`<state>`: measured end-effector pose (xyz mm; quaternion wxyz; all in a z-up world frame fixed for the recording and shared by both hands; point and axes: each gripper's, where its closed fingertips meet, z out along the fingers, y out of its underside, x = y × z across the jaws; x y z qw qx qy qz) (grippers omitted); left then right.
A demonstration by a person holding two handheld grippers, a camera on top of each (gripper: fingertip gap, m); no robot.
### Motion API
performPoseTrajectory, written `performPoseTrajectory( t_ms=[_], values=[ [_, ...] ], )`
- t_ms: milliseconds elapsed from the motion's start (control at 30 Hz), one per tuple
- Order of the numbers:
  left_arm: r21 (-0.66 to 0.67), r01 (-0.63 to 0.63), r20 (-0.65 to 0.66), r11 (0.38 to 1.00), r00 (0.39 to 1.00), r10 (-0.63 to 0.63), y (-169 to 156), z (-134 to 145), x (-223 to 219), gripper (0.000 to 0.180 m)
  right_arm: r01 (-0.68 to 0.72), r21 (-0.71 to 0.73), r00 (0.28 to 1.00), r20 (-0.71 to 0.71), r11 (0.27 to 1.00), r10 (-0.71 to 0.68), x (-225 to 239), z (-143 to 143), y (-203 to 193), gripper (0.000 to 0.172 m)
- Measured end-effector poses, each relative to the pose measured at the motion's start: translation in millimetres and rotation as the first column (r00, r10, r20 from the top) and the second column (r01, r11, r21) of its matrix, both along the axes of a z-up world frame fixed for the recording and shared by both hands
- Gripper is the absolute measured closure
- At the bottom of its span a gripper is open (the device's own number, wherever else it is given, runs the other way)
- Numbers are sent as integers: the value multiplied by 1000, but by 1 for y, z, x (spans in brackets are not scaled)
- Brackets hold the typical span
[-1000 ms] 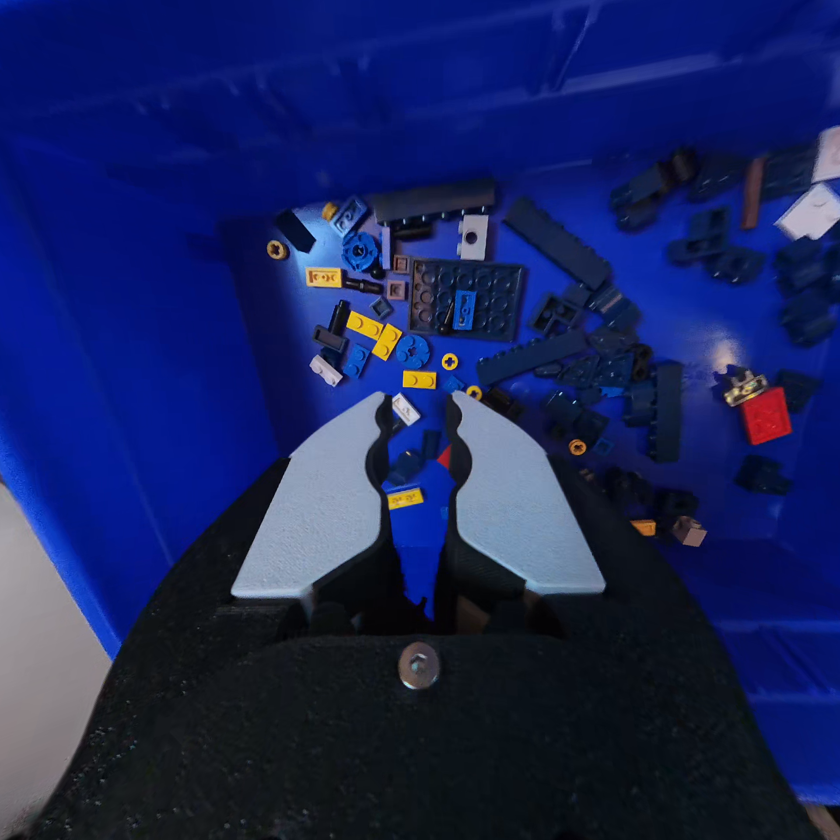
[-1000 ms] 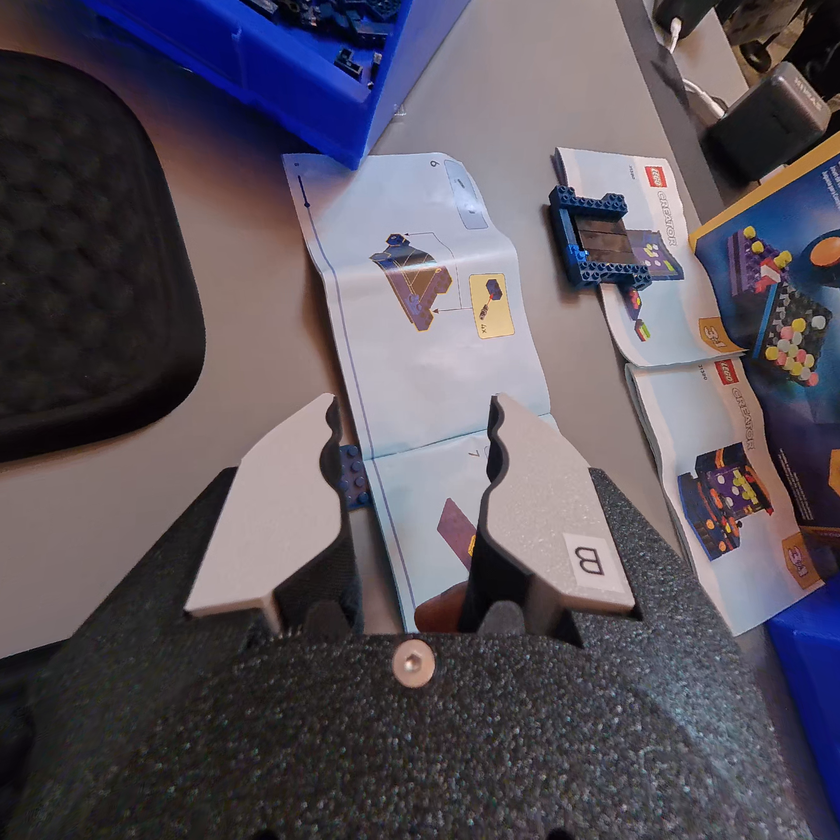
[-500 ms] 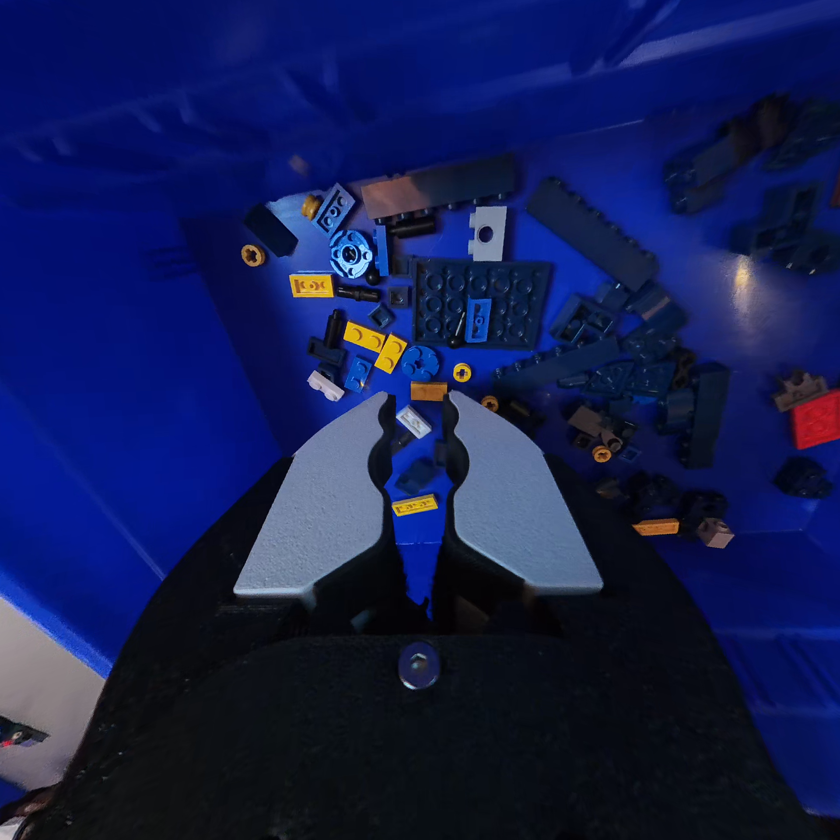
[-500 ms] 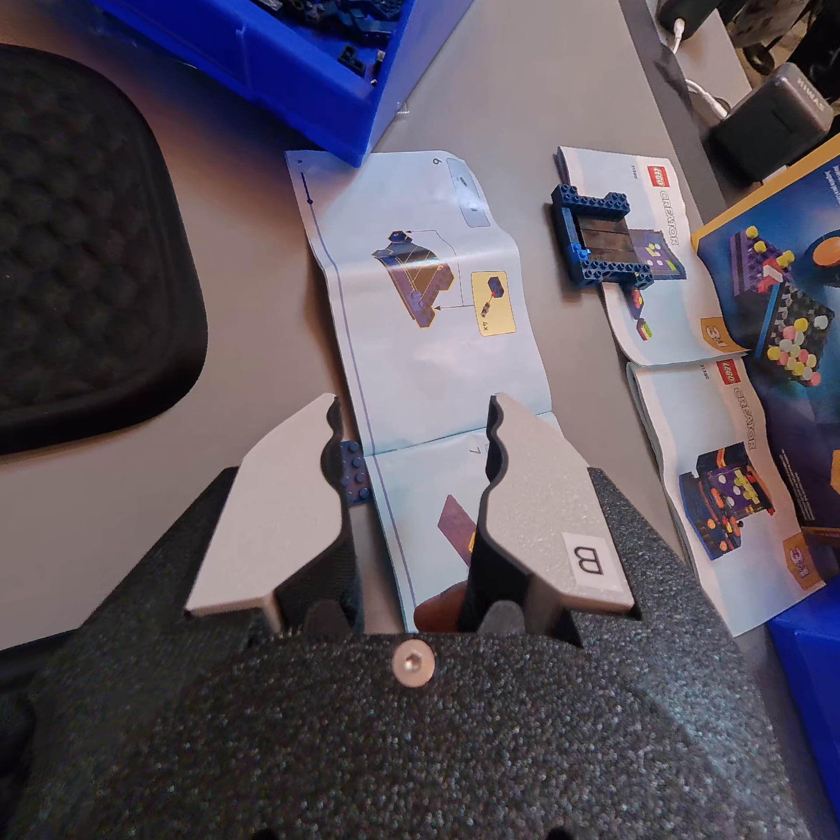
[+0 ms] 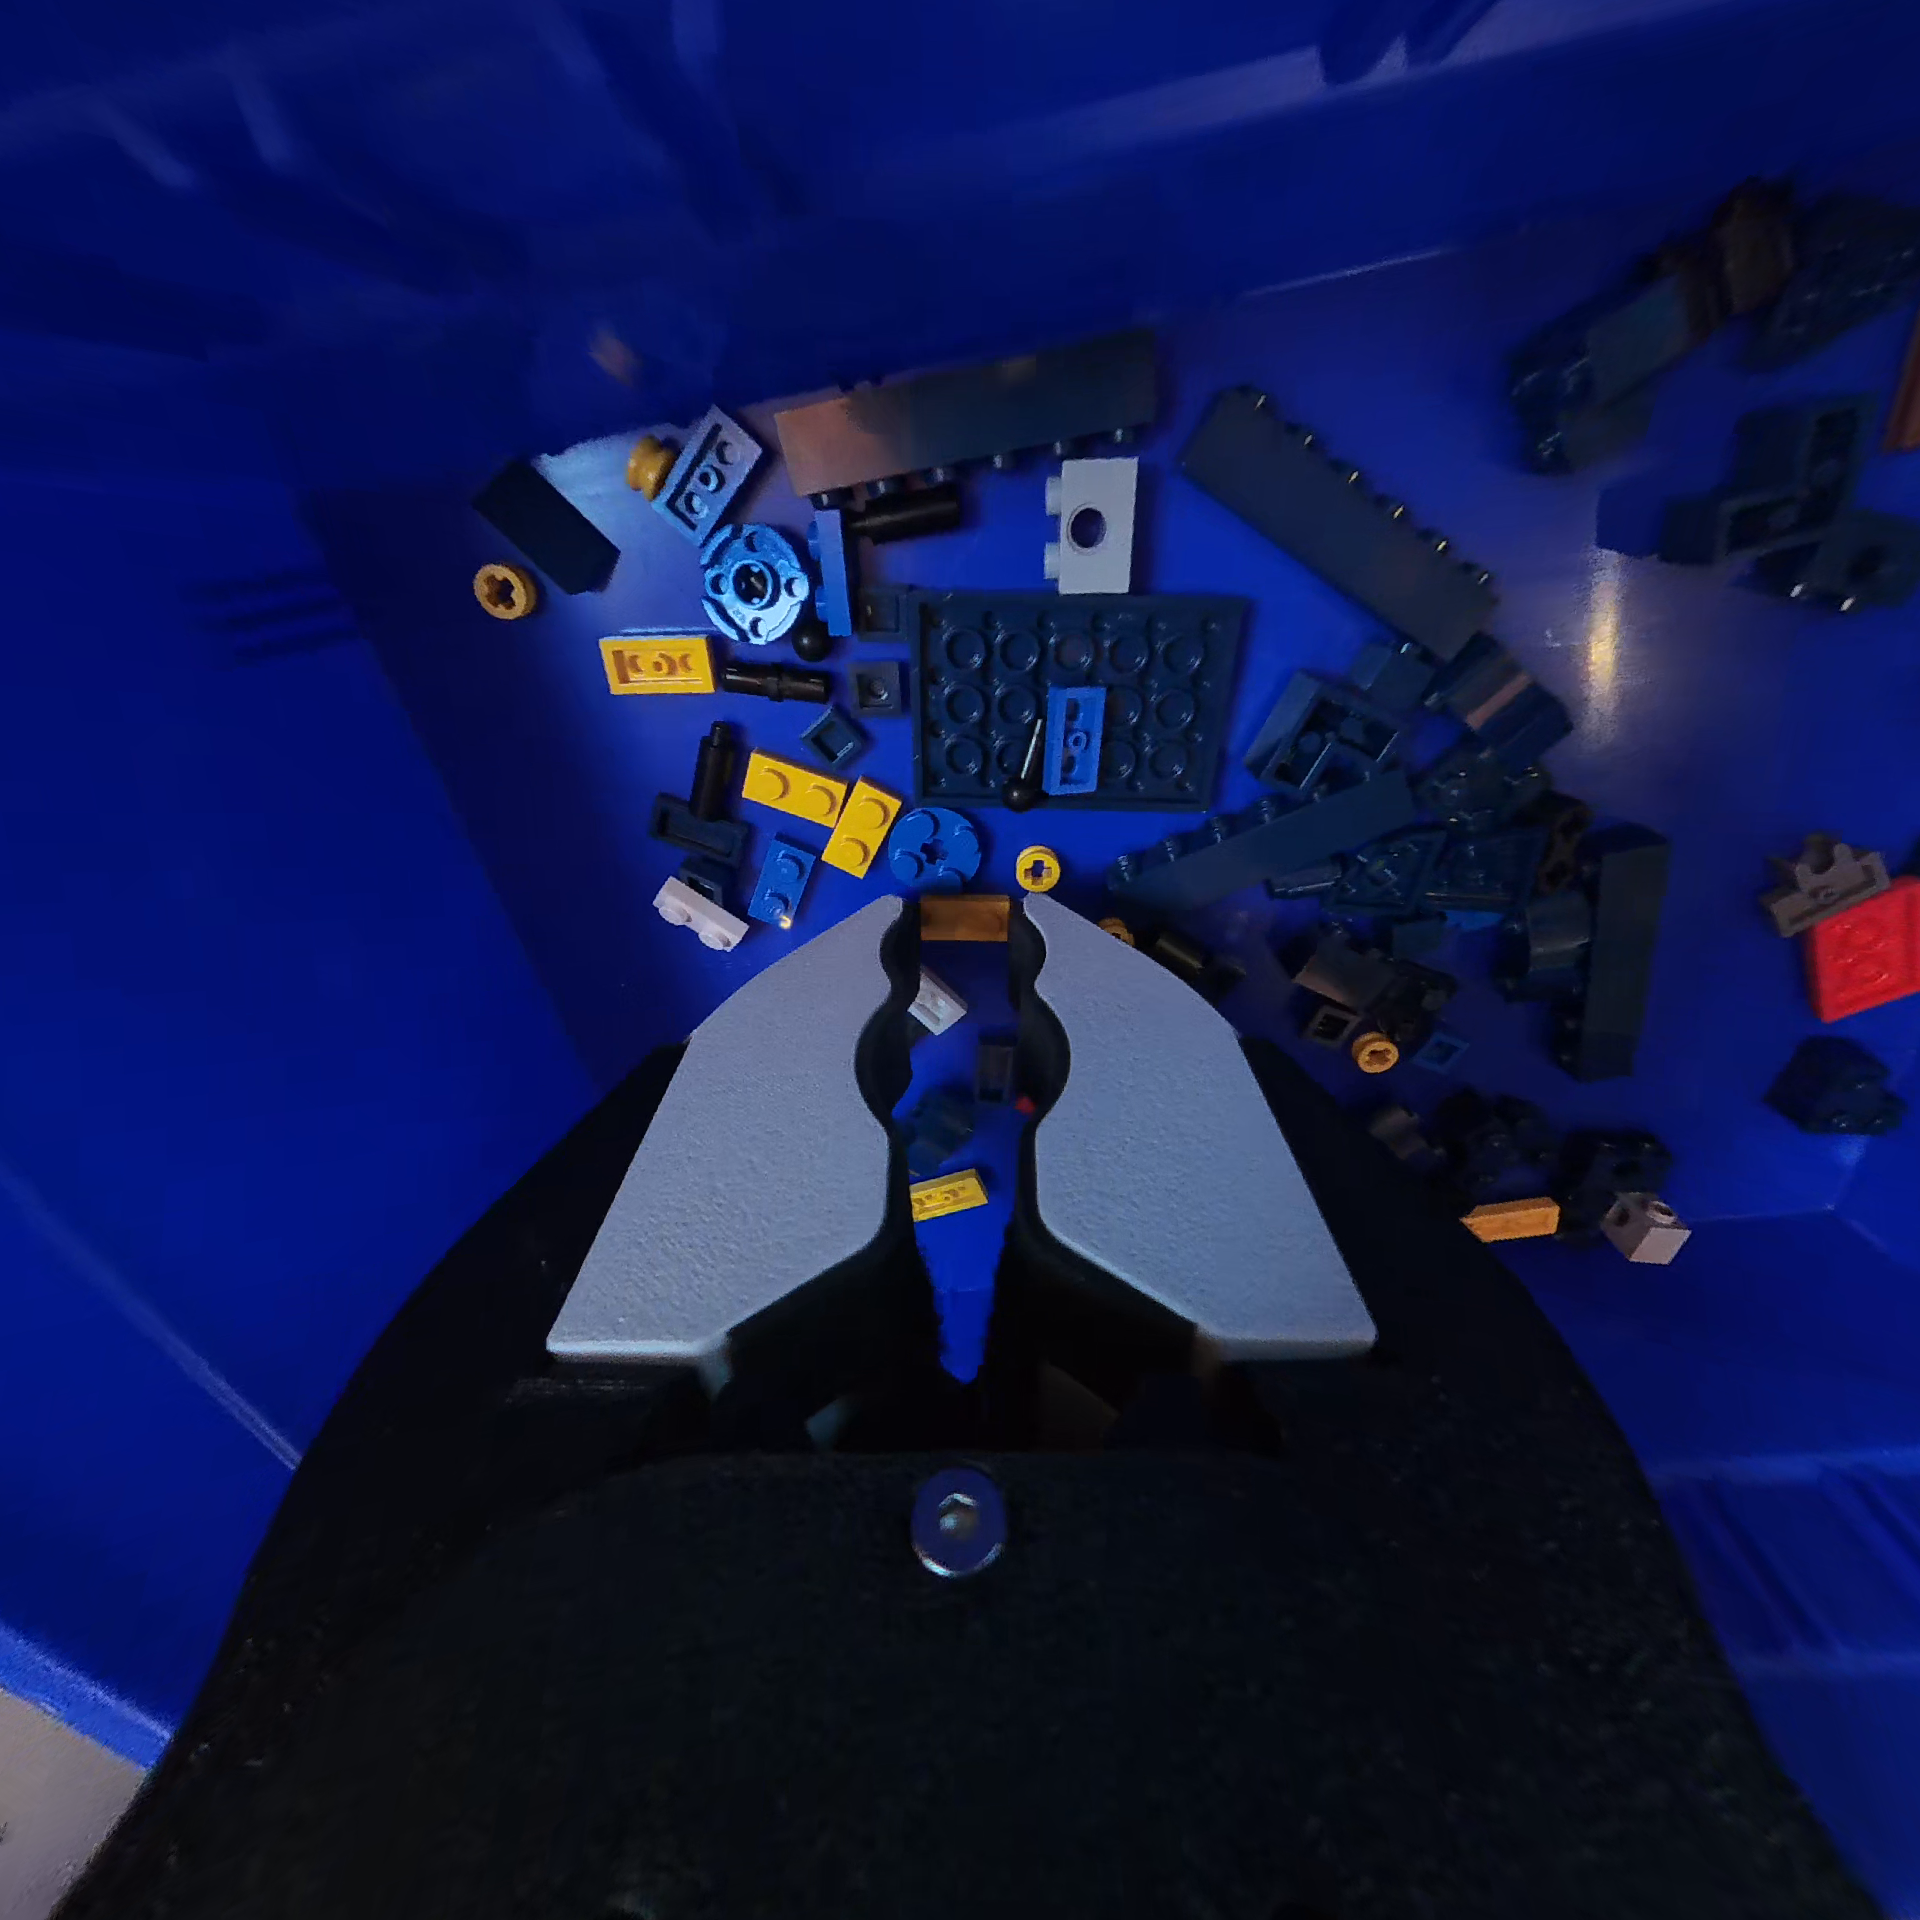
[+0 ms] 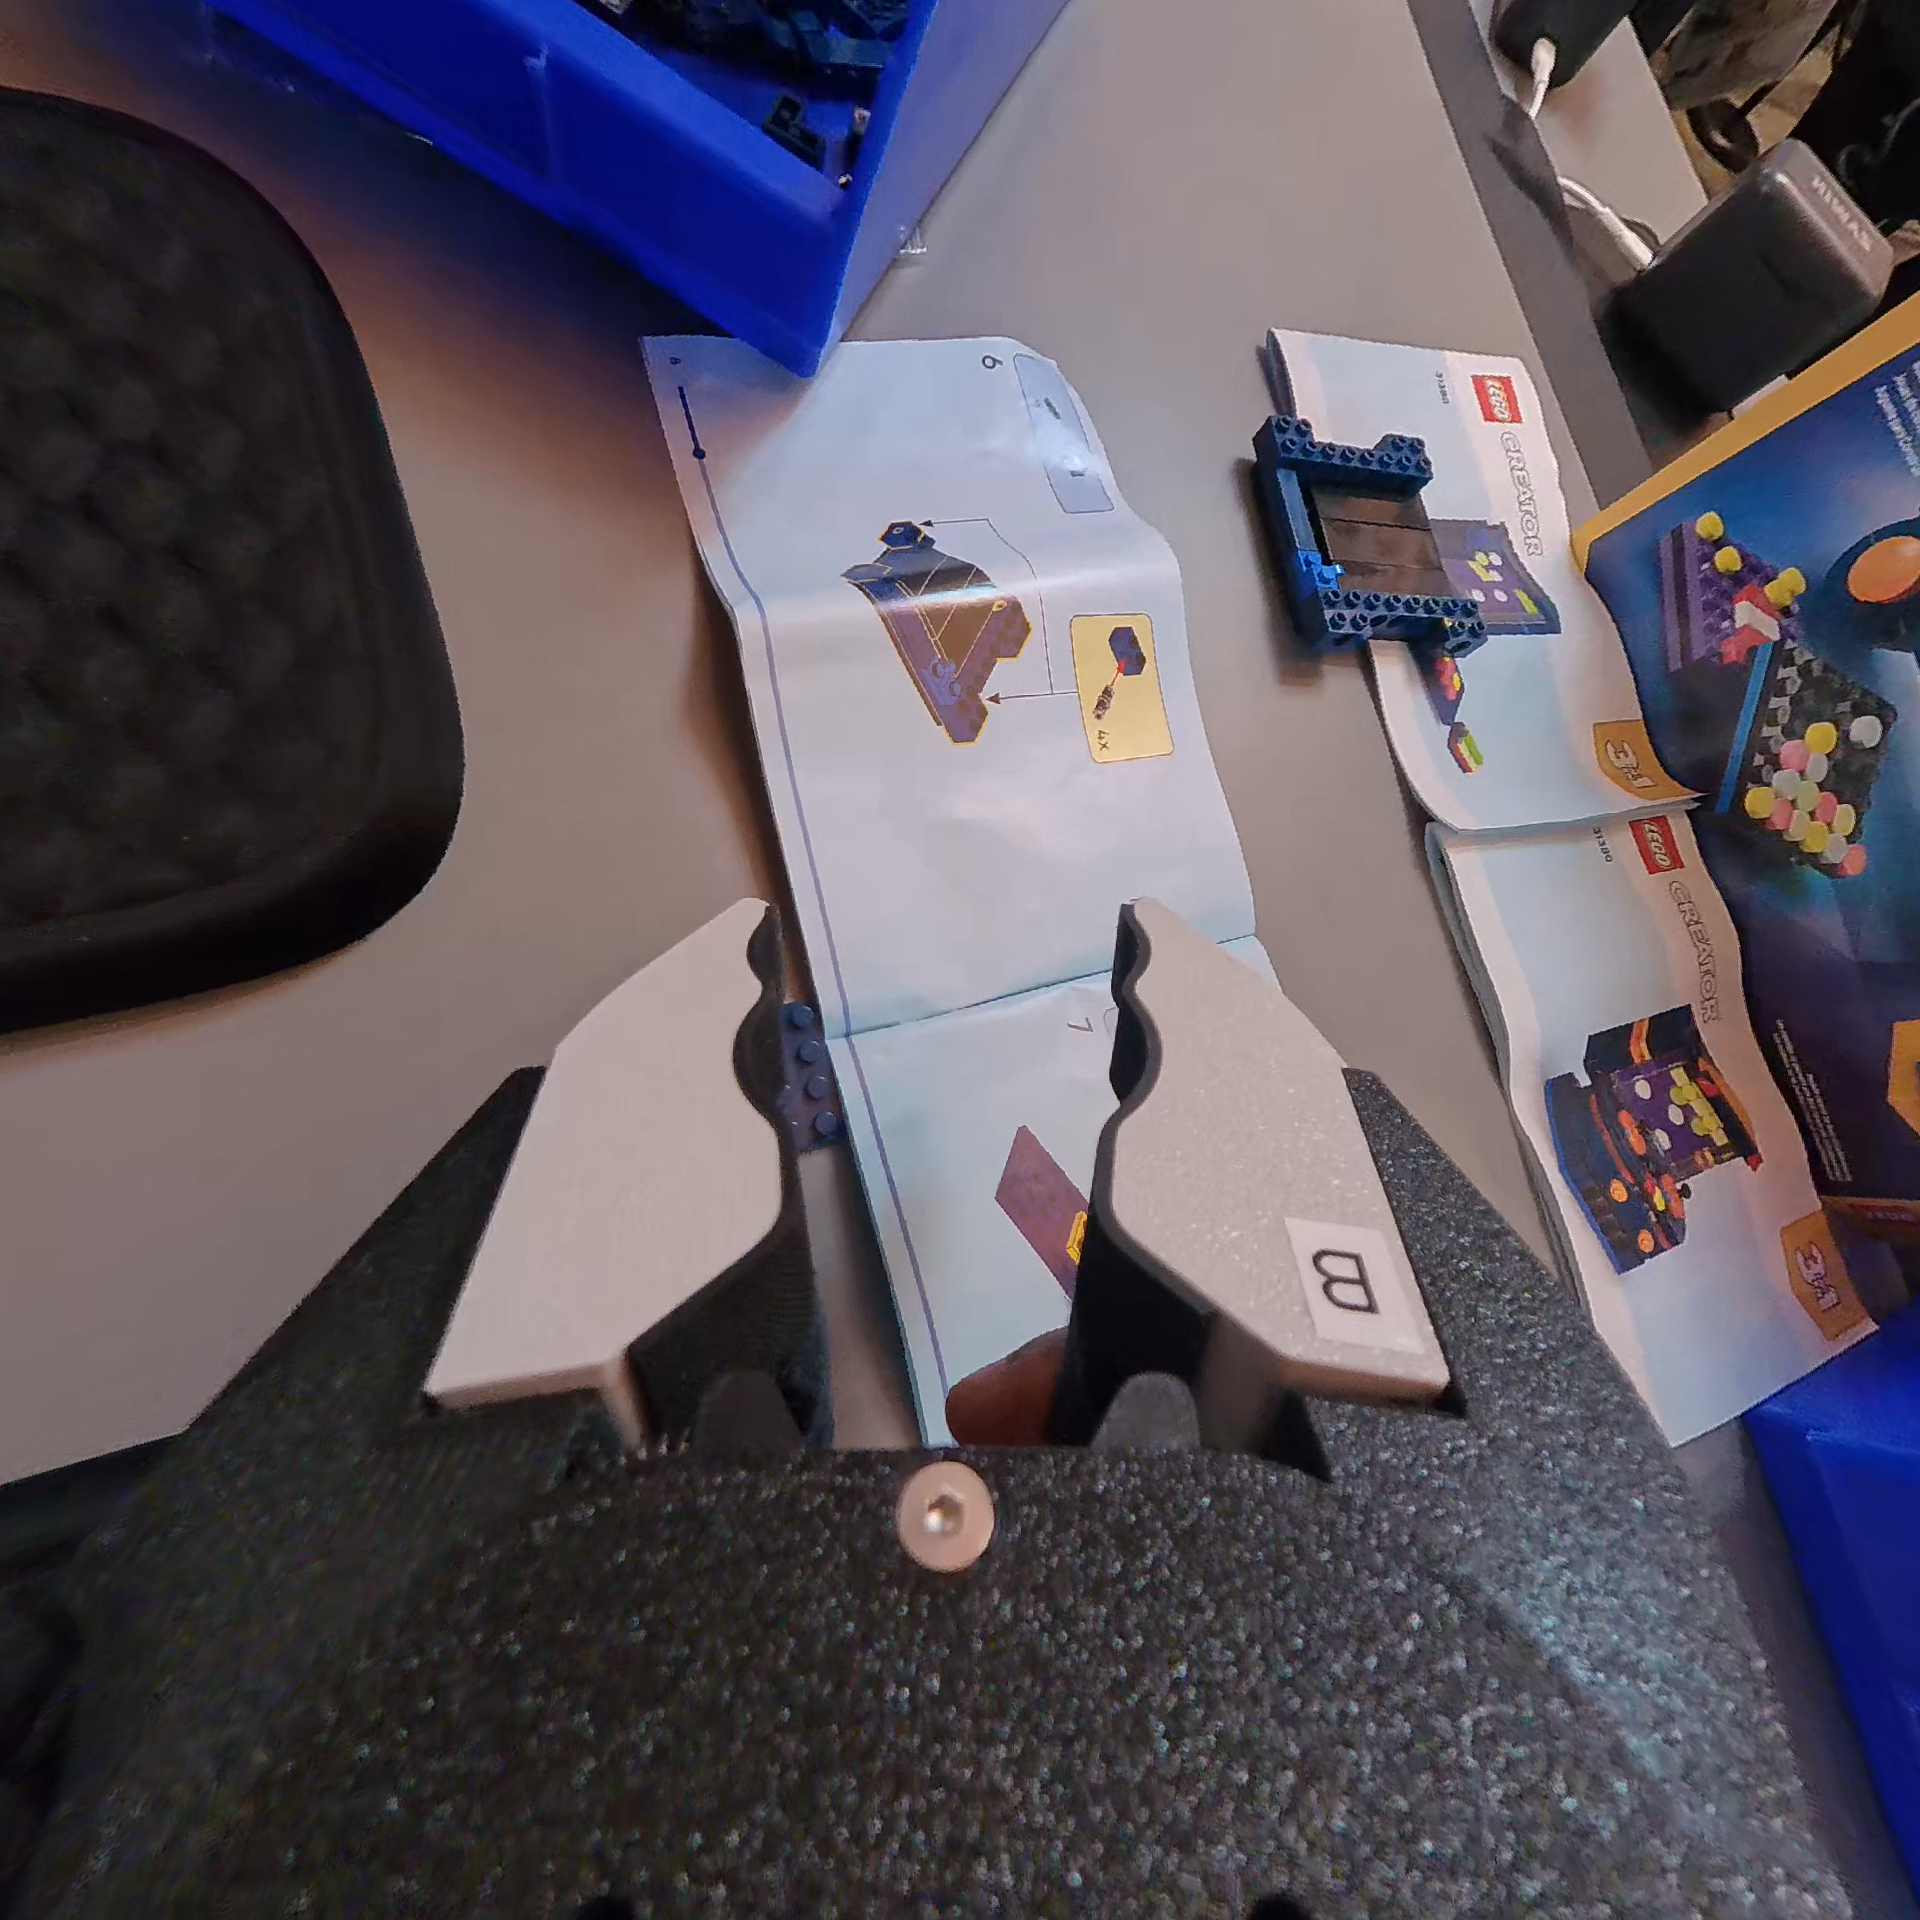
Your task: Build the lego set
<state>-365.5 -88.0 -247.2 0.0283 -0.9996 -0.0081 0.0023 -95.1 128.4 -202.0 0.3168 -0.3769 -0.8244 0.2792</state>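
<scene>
The left gripper [image 5: 964,920] reaches into a blue bin [image 5: 312,831], its jaws drawn narrow onto a small orange-brown tile [image 5: 964,918] that spans the gap between the fingertips; the tile is flat, rectangular and smooth-topped, and both tips meet its ends. Just past it lie one blue round plate [image 5: 934,847] and one yellow round stud [image 5: 1038,868]. Farther on sit two yellow two-stud plates [image 5: 821,805], one dark blue square plate [image 5: 1075,701] and one white brick [image 5: 1093,523]. One red piece [image 5: 1865,961] lies off to the right.

The right gripper [image 6: 945,914] hovers with jaws wide over an open instruction sheet [image 6: 966,810] on a grey table [image 6: 1195,208], nothing between the pads. A dark blue studded plate [image 6: 805,1070] lies by its left finger. Beyond, two closed booklets [image 6: 1538,727] lie to the right, one bearing a blue frame build [image 6: 1351,540].
</scene>
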Motion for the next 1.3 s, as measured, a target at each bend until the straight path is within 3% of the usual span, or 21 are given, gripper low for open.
performPoseTrajectory(
  t_ms=[133, 200, 267, 333, 400, 500, 600, 700, 800, 867, 1067, 1200, 1267, 1300],
  values=[
    [91, 14, -75, 996, 997, -7, 5, 18, -3, 165, -6, -32, 1000, -4, 999, 6, 0, 1, -2, 111],
    [209, 21, -120, 978, 993, 5, 17, 42, 0, 165, -23, -67, 1000, -9, 997, 22, 0, 3, -6, 110],
    [397, 69, -163, 915, 987, -4, 39, 77, 11, 165, -55, -125, 998, -25, 991, 53, 0, 5, -12, 109],
    [618, 101, -153, 779, 988, -7, 66, 117, 38, 165, -99, -196, 994, -70, 976, 87, 0, 13, -20, 108],
    [806, 92, -80, 584, 996, -46, 93, 154, 80, 165, -145, -266, 983, -148, 953, 108, 0, 26, -26, 110],
    [944, -64, 130, 325, 974, -185, 121, 194, 155, 165, -229, -331, 936, -332, 916, 114, 2, 56, -33, 122],
    [950, -224, 288, 217, 899, -330, 134, 211, 218, 165, -309, -255, 828, -545, 916, 127, 9, 84, -37, 127],
    [898, -378, 439, 225, 793, -422, 142, 211, 259, 165, -360, -151, 699, -697, 920, 159, 24, 104, -45, 132],
    [772, -549, 632, 320, 607, -482, 147, 197, 294, 165, -405, -22, 562, -795, 914, 230, 44, 125, -57, 138],
    [716, -598, 689, 360, 524, -501, 151, 188, 308, 165, -417, 49, 497, -824, 907, 273, 54, 132, -64, 140],
    [722, -534, 690, 439, 507, -517, 155, 169, 335, 165, -414, 129, 490, -803, 901, 340, 54, 125, -72, 145],
    [739, -490, 674, 463, 520, -525, 154, 167, 340, 165, -438, 135, 485, -797, 889, 361, 57, 124, -75, 163],
    [764, -464, 645, 448, 532, -549, 153, 169, 339, 164, -491, 41, 518, -789, 870, 330, 57, 126, -75, 164],
    [798, -444, 602, 408, 558, -571, 152, 173, 336, 160, -541, -68, 547, -785, 838, 290, 58, 130, -73, 164]
  ],
)
